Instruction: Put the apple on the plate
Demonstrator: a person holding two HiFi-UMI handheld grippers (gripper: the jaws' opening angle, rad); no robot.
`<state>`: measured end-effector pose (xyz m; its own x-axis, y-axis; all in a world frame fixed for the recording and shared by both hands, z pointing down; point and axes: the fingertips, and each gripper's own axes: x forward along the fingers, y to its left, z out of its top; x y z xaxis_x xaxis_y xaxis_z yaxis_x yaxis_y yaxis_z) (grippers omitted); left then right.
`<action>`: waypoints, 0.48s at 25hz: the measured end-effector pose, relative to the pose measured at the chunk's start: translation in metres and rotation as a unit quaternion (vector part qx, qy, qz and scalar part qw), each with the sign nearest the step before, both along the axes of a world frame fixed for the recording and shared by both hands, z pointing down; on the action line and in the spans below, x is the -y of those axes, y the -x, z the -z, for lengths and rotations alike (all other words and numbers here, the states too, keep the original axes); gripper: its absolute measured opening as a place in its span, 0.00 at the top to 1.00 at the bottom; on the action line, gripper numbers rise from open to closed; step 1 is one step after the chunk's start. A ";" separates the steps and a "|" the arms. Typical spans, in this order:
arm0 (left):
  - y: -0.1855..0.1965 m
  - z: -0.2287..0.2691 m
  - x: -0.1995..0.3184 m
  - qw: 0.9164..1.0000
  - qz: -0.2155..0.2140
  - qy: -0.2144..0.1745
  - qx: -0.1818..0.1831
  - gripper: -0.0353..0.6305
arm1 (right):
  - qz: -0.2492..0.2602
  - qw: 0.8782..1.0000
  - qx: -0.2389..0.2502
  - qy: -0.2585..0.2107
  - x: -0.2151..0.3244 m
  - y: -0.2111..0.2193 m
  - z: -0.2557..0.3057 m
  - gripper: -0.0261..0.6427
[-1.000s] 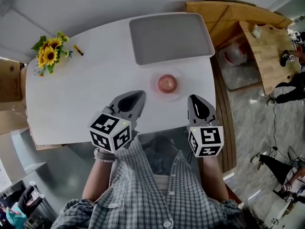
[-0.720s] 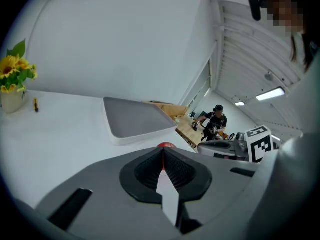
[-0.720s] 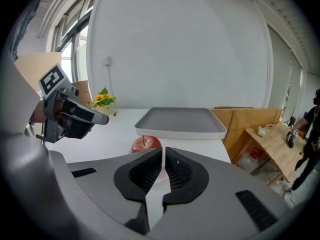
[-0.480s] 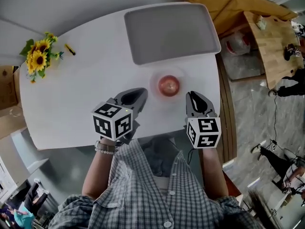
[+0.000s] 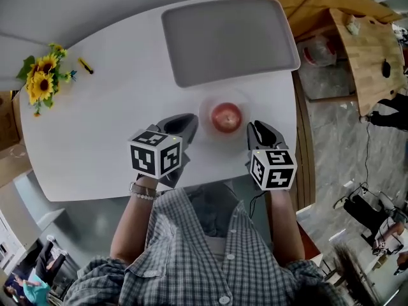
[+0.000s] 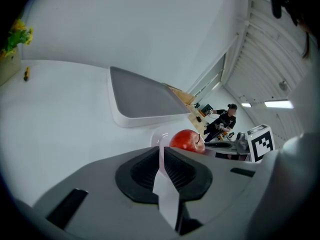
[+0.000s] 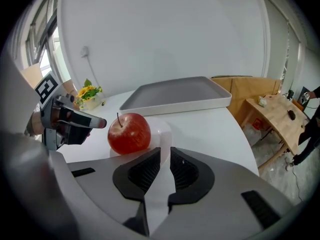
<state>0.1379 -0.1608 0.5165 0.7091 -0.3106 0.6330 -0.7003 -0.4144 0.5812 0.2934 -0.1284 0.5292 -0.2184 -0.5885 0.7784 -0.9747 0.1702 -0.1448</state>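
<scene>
Apple (image 5: 225, 116): red and nearly round, with no marked long axis. It stood upright on the plate (image 5: 203, 112).
Apple axis: the stem-to-base line ran vertically. In the right gripper view the thin stem (image 7: 119, 118) pointed up with a slight lean to the left.
Plate: small, pale and round. It lay flat on the worktop (image 5: 102, 126) with the apple at its middle.
Left gripper (image 5: 189, 120): its jaws were drawn together with only a thin slit between them, and nothing was held. The apple lay just ahead and to the right of the jaw tips, apart from them.
Right gripper (image 5: 257, 128): its jaws were closed to a narrow gap and held nothing. The apple lay just ahead and to their left, not touching them.
Both grippers: they sat low over the near edge of the worktop, one on either side of the plate.
Tray (image 5: 228, 38): grey, rectangular and white-rimmed. It lay beyond the apple, straight ahead of both pairs of jaws.
Sunflowers (image 5: 39, 85): a small bunch stood far to the left of the left jaws, at the worktop's edge. A short yellow stick (image 5: 85, 65) lay just beside it.
Worktop: white and smooth, with rounded corners.
Room: a plain pale wall (image 7: 165, 29) rose behind the tray. To the right of the right jaws there was a grey floor (image 5: 331, 120) and a wooden table (image 5: 370, 50).
Background: a person in dark clothes (image 6: 222, 121) stood far beyond the left jaws.
</scene>
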 end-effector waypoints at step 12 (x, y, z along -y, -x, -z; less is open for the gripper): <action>-0.008 -0.029 -0.004 0.998 -0.010 0.044 0.032 0.81 | 0.011 0.998 0.014 0.052 -0.002 0.004 -0.021 0.82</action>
